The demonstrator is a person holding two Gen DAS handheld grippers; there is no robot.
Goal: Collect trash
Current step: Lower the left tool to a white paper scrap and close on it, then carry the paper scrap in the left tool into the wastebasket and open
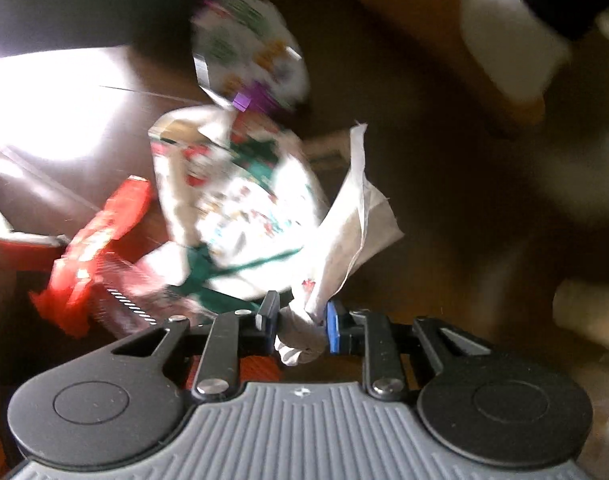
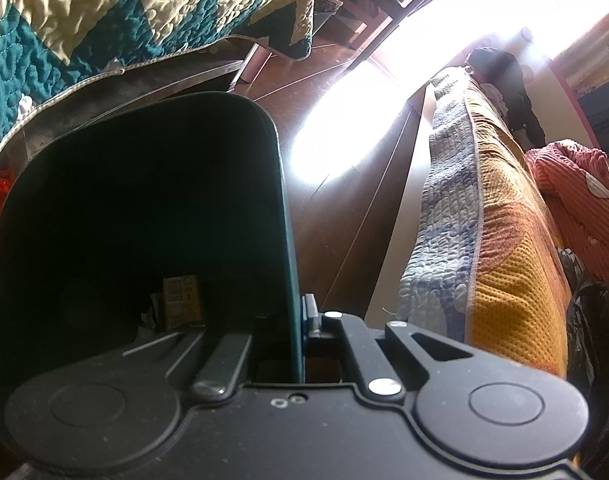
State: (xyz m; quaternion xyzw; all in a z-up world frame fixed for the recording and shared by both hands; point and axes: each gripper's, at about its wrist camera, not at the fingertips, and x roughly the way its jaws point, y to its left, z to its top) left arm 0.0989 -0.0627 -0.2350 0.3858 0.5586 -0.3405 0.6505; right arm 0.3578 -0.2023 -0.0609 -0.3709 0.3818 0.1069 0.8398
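Observation:
In the left wrist view my left gripper [image 1: 300,320] is shut on a crumpled white paper [image 1: 344,232], pinched at its lower end between the blue pads. Just beyond lie a white and green printed wrapper [image 1: 240,200], a round white printed wrapper [image 1: 248,52] and a red wrapper [image 1: 100,240] on the dark brown floor; the view is blurred. In the right wrist view my right gripper [image 2: 294,320] is shut on the side wall of a dark green trash bin [image 2: 144,200]. One finger is inside the bin, the other outside. A yellow carton [image 2: 182,296] lies at the bin's bottom.
A bed with a teal and cream quilt [image 2: 104,12] stands at the upper left of the right wrist view. Another bed with an orange and blue quilt [image 2: 484,220] runs along the right. Bright sunlight [image 2: 344,120] falls on the brown floor between them. A pale box [image 1: 508,40] is blurred at the left view's top right.

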